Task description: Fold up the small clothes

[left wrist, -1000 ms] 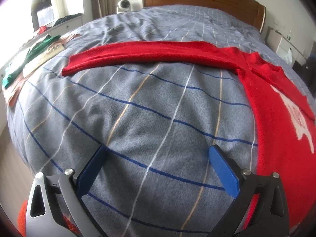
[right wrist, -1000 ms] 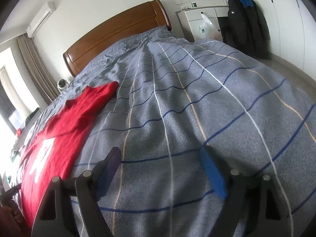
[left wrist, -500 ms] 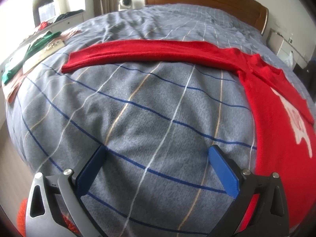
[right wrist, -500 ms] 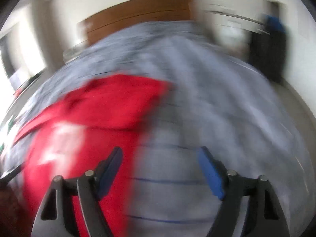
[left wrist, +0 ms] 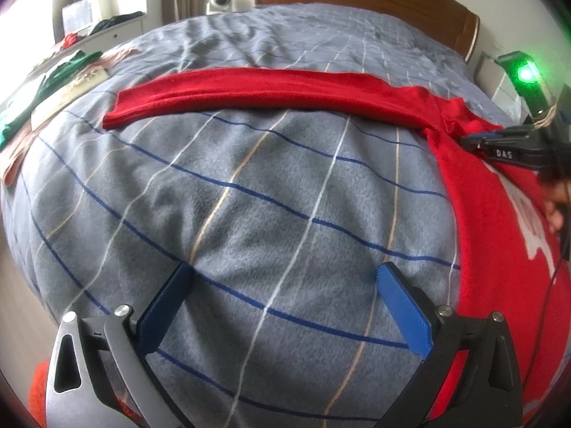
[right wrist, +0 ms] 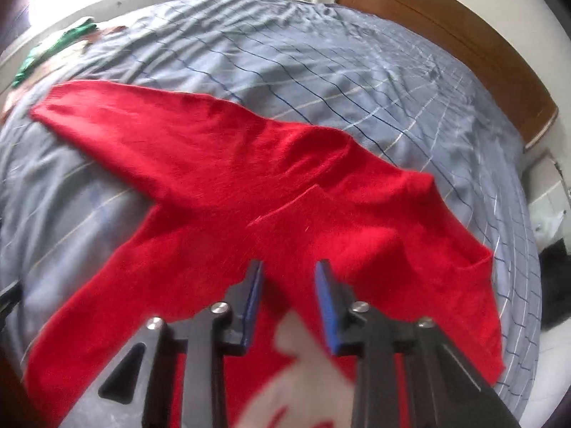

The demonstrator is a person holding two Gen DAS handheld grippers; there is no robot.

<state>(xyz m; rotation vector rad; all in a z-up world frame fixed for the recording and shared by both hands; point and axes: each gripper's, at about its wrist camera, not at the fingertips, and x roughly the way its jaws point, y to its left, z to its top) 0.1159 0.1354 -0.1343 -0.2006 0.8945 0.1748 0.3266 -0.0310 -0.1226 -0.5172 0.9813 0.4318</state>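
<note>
Your right gripper [right wrist: 289,287] is hanging over the red sweater [right wrist: 221,178], its jaws having just been closing, a narrow gap left, nothing pinched. Your left gripper [left wrist: 282,285] is gaping wide over the grey blanket [left wrist: 249,185]. Beyond, the sweater is lying flat.

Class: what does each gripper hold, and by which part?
Left gripper: nothing, open above the bedspread. Right gripper: fingers just closing over the red sweater, upper chest; whether they pinch fabric cannot be told.
</note>
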